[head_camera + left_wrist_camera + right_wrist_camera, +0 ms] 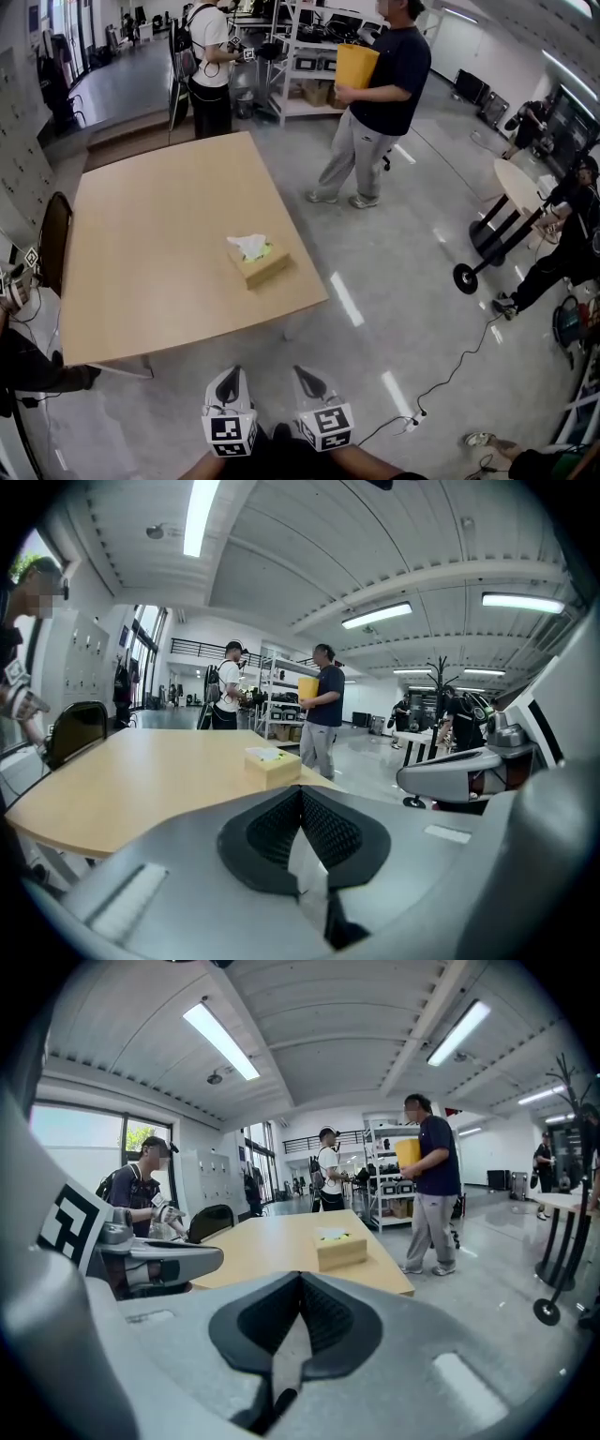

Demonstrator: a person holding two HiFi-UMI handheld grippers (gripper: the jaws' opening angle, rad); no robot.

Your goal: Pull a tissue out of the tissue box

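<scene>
Matt wood table (141, 244), cardboard tissue box (265, 269) w/ soft paper tissue (249, 245).

Tan box (260, 265) with white tissue (249, 245), pale wood bench (150, 253), grey grippers, black-and-white marker cubes, glossy grey floor (403, 281)

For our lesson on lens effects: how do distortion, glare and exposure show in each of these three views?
Head view: the fisheye bows the table edges, and ceiling lights glare as streaks on the floor. Left gripper view: black vignette in the corners, and the light strip is blown out white. Right gripper view: the same dark rim, but the tissue box stays sharp.
</scene>
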